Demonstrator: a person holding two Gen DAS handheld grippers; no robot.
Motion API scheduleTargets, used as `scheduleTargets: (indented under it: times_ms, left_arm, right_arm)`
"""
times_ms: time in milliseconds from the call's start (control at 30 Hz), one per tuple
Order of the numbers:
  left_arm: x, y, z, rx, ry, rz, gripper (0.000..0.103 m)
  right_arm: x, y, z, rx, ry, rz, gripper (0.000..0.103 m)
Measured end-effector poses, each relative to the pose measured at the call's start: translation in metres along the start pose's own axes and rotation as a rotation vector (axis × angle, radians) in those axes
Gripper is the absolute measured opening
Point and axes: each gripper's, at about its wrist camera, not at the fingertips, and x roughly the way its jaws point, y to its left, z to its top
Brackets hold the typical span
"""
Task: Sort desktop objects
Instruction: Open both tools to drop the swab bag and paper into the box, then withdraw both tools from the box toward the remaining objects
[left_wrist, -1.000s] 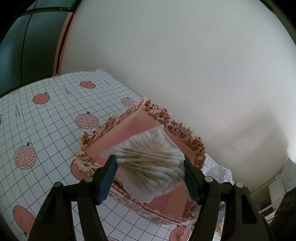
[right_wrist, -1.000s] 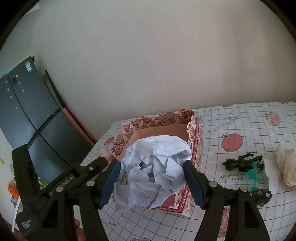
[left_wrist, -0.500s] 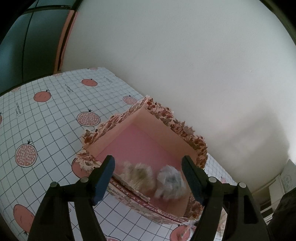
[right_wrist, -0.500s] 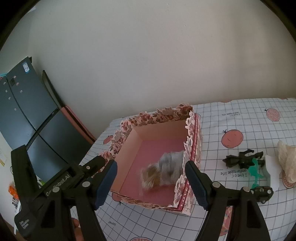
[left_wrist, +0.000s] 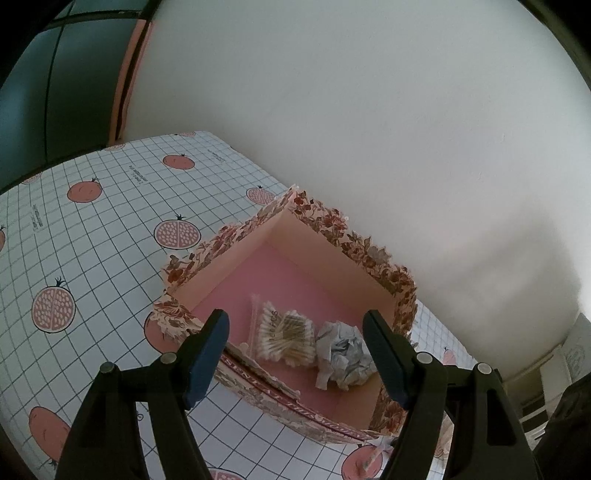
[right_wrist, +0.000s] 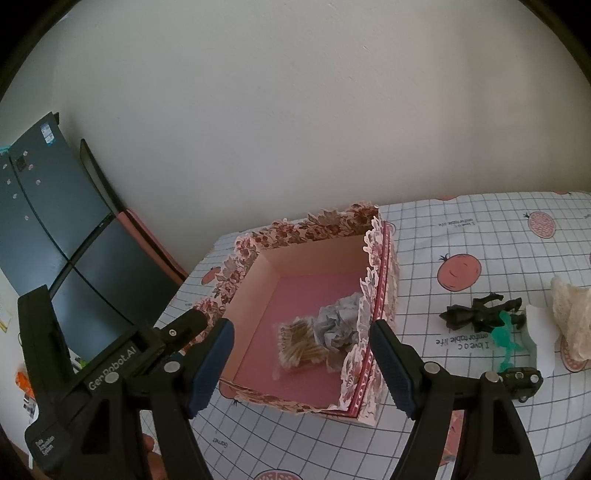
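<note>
Two items in box: clear bag of wooden cotton swabs (left_wrist: 284, 338) and crumpled grey-white paper ball (left_wrist: 343, 354) are lying side by side, touching, on the pink floor of the floral-edged cardboard box (left_wrist: 258, 236)
Left gripper (left_wrist: 295, 350): hanging over the box's near wall, jaws having just widened — nothing between them
Right gripper (right_wrist: 301, 354): likewise spread, having just widened, gripping nothing
Tablecloth (right_wrist: 480, 240): white grid, pomegranate print — black figurine (right_wrist: 476, 317) and green plastic piece (right_wrist: 508, 336) are lying right of the box
</note>
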Motion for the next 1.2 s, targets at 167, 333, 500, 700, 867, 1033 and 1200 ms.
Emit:
scheduleTargets:
  times_ms: [167, 333, 500, 700, 867, 1033, 1200]
  left_arm:
    - [0.001, -0.003, 0.0, 0.011, 0.003, 0.007, 0.076]
    - [0.0, -0.009, 0.0, 0.03, 0.001, 0.016, 0.076]
    - [-0.001, -0.018, -0.001, 0.054, 0.0, 0.022, 0.076]
    - [-0.002, -0.034, -0.004, 0.091, 0.004, 0.028, 0.077]
    - [-0.006, -0.049, -0.009, 0.122, -0.003, 0.032, 0.087]
    - [-0.005, -0.066, -0.015, 0.159, 0.003, 0.038, 0.087]
    - [-0.005, -0.082, -0.022, 0.193, 0.007, 0.042, 0.087]
  right_arm:
    - [-0.002, -0.003, 0.001, 0.005, 0.001, -0.003, 0.078]
    - [-0.006, -0.009, 0.003, 0.016, -0.004, -0.006, 0.078]
    - [-0.012, -0.016, 0.005, 0.025, -0.001, -0.018, 0.078]
    - [-0.02, -0.03, 0.008, 0.03, 0.013, -0.038, 0.078]
    - [-0.027, -0.041, 0.01, 0.02, 0.024, -0.066, 0.08]
    - [-0.037, -0.057, 0.013, 0.03, 0.02, -0.079, 0.086]
    - [-0.046, -0.073, 0.015, 0.029, 0.021, -0.112, 0.091]
